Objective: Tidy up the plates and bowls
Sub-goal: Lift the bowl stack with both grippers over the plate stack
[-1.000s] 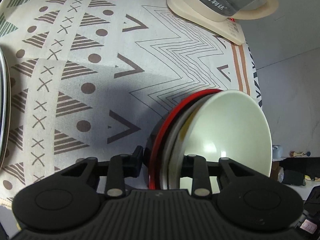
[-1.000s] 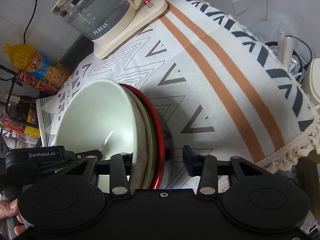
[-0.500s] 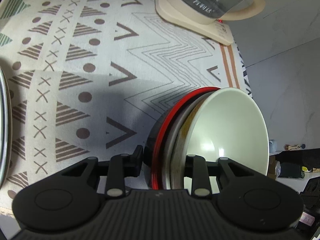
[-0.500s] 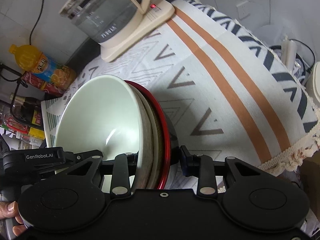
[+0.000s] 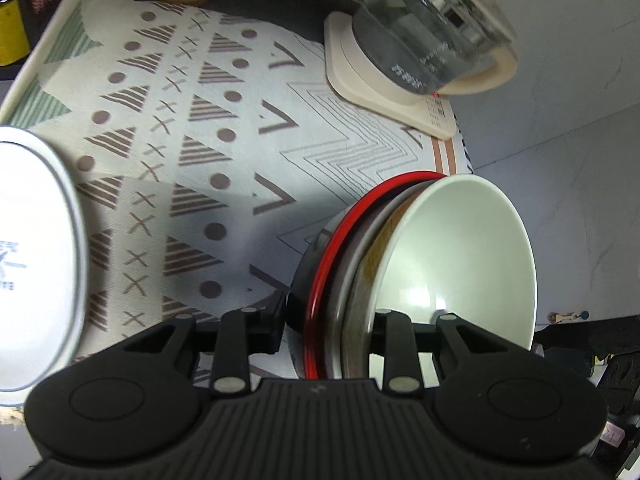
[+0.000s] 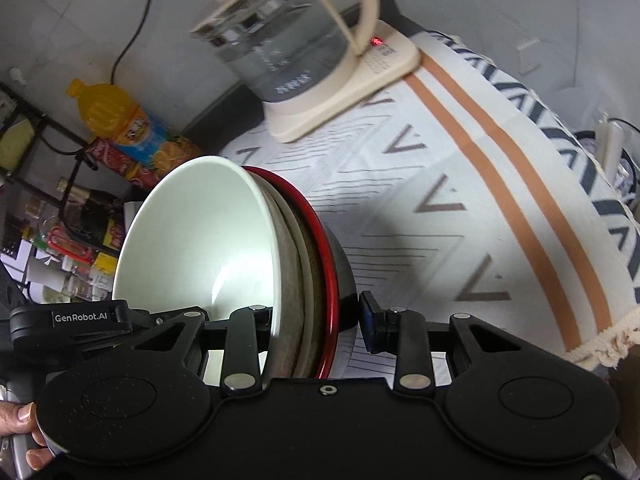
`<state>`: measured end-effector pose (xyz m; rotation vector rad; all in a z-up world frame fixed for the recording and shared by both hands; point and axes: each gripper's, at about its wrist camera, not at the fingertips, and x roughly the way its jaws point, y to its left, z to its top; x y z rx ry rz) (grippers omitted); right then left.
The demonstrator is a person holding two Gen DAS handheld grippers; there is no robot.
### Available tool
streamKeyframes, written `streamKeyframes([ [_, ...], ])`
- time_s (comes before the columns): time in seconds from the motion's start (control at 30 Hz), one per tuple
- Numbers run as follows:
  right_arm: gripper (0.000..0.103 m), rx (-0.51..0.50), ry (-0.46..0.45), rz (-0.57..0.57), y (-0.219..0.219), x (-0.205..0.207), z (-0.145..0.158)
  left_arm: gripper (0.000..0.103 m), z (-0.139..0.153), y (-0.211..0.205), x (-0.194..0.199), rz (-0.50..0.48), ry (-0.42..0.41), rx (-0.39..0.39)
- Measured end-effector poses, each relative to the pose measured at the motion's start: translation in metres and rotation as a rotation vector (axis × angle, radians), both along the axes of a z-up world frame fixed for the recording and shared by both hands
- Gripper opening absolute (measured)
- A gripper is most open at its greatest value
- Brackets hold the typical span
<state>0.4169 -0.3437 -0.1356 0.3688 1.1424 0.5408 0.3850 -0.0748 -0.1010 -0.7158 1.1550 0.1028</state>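
The stack of nested bowls is held tilted above the patterned cloth on the bench, pinched at opposite rims by both tools: the left hand-held gripper and the right hand-held gripper are each clamped across the red-rimmed outer bowl and the pale green inner bowl. The stack's underside is hidden. A white plate is cut off at the left edge. Bare cloth lies between the stack and the glass kettle; the cloth's fringed edge is near.
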Motion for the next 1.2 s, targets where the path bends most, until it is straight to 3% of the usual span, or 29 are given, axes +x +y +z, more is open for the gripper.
streamKeyframes([
  [0.53,0.032,0.049,-0.025,0.116,0.075,0.002,0.036,0.029,0.031,0.074,-0.035,0.124,-0.051,0.011],
  [1.2,0.032,0.048,-0.029,0.332,0.186,-0.028,0.048,0.029,0.034,0.159,-0.115,0.344,-0.044,0.007],
])
